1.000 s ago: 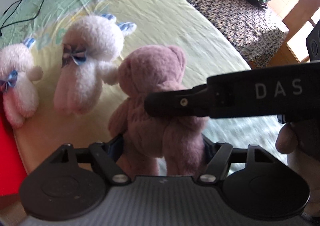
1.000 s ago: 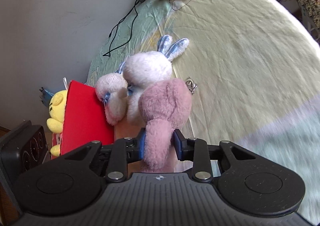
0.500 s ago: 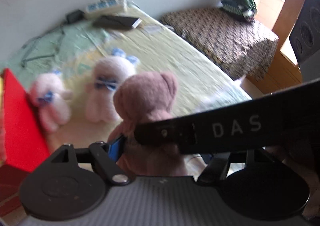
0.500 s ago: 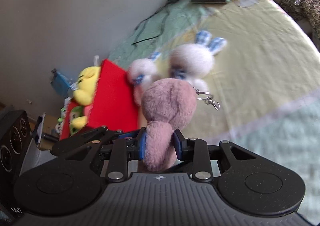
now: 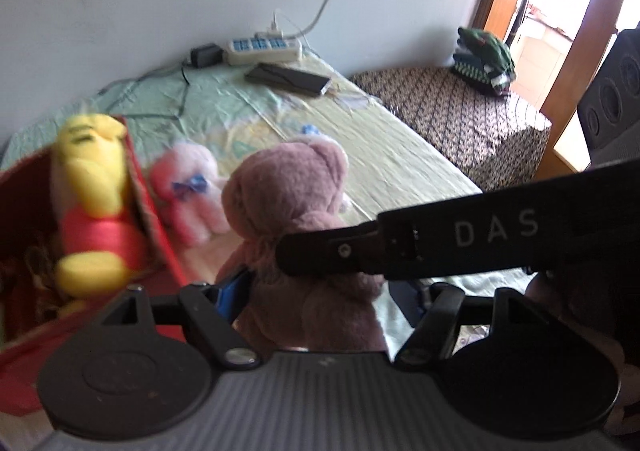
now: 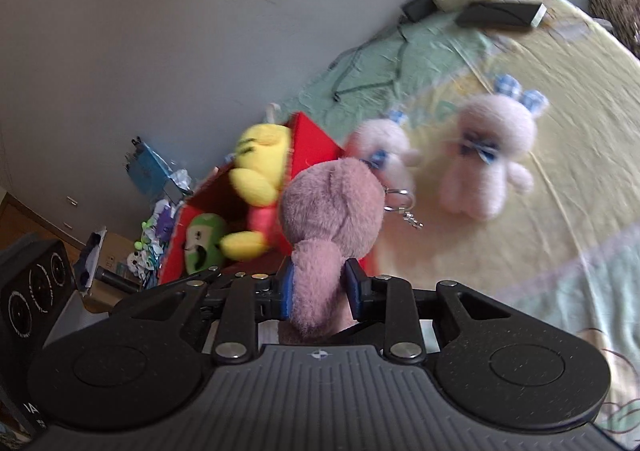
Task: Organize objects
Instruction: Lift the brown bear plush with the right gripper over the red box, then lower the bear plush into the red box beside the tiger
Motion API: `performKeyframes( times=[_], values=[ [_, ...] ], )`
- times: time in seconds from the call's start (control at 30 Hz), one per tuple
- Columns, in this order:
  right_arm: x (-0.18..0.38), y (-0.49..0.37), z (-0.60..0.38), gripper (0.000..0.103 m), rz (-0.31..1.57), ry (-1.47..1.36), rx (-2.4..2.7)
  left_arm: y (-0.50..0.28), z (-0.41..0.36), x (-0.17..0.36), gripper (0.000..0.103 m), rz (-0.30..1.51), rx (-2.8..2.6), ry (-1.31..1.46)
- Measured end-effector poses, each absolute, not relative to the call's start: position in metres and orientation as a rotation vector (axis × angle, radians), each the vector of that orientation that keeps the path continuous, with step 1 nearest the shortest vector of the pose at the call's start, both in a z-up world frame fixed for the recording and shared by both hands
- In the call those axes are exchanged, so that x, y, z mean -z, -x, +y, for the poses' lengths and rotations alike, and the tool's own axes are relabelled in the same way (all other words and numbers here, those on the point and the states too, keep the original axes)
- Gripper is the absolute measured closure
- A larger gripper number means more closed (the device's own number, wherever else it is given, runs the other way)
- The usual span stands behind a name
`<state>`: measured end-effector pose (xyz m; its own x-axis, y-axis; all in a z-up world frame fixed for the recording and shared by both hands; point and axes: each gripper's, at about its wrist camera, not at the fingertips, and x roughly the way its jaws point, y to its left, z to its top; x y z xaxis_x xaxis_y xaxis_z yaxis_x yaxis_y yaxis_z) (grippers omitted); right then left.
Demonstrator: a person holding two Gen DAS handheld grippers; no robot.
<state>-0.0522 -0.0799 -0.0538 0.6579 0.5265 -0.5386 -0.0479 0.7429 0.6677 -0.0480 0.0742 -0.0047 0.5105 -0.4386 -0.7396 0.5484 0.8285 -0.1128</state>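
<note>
- The mauve teddy bear (image 6: 334, 207) is held off the bed between both tools, just beside the open red box (image 6: 312, 139) at the bed's near-left corner.
- The right gripper (image 6: 319, 291) is clenched on the bear's lower body, blue pads sunk into the plush. The left gripper (image 5: 320, 291) brackets the bear around its legs, but the right tool's finger crosses that view, so I cannot tell whether the left one is pressing or merely standing around it.
- Risk one — two grips on one soft toy. If the hands drift apart or turn against each other, the plush stretches and may slide out of one pair of pads.
- Risk two — the key ring (image 6: 400, 203) dangling from the bear's head could snag on the box wall on the way in.
- Risk three — the box looks well filled. The yellow bear (image 5: 90, 203) stands tall inside, so a bear dropped on top may roll back onto the sheet.
- Count, plush toys on the sheet: two pink bunnies with blue bows, the left bunny (image 6: 380, 155) just beside the box, the right bunny (image 6: 490, 155) a little apart.
- Count, in the box: one yellow bear and one green toy (image 6: 204, 241); anything deeper is hidden.
- Count, in the air: one mauve bear.
- Far end of the bed: one power strip (image 5: 264, 49) and one dark flat device (image 5: 288, 78).
</note>
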Motion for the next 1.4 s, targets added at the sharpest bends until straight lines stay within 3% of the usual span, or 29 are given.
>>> performKeyframes(
  times=[0.43,0.63,1.3,1.4],
  values=[
    [-0.022,0.021,-0.005,0.074,0.555,-0.549,-0.447,0.035,0.159,-0.076,0.032,0.595,0.551,-0.107],
    [-0.035,-0.018,0.037,0.074,0.551,-0.492,-0.511,0.010,0.201,-0.086,0.032,0.576,0.482,-0.071],
    [0.050,-0.094,0.110,0.075,0.861,-0.396,-0.434,-0.069,0.256,0.013,0.035,0.877,0.389,-0.006],
    [0.062,-0.097,0.111,0.080,0.893,-0.407,-0.421,-0.075,0.258,0.028,0.035,0.919,0.382,-0.010]
  ],
)
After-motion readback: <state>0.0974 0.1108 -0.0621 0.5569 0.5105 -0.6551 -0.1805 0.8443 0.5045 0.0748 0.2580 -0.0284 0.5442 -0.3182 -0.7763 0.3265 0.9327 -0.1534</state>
